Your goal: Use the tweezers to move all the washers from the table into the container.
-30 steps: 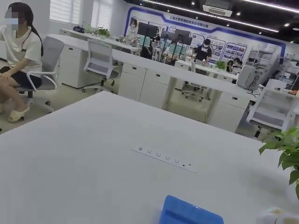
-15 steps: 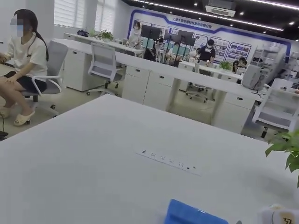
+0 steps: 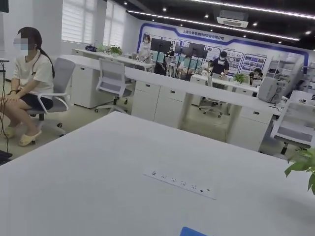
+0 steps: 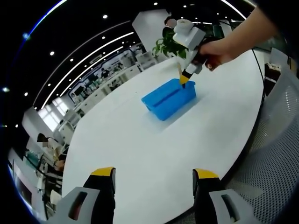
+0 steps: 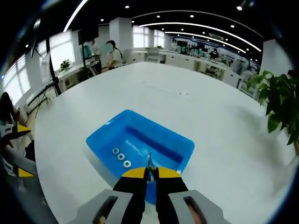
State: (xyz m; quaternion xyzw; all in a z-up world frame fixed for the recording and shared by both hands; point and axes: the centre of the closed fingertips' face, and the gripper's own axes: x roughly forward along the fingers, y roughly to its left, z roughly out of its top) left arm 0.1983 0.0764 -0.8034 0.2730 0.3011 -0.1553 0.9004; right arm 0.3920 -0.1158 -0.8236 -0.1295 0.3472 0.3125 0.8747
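A white table (image 3: pixel 98 187) with an inset socket strip (image 3: pixel 179 183) stands in an open office, a plant (image 5: pixel 275 100) by its right edge. The container (image 5: pixel 140 149) sits near the table's near edge holding three washers (image 5: pixel 121 157) in a row, just left of the tweezers (image 5: pixel 149 161) clamped in the right gripper (image 5: pixel 150 173) above its near wall. The left gripper (image 4: pixel 154 179) hangs spread and empty at the table's edge, with wide open tabletop between it and the container.
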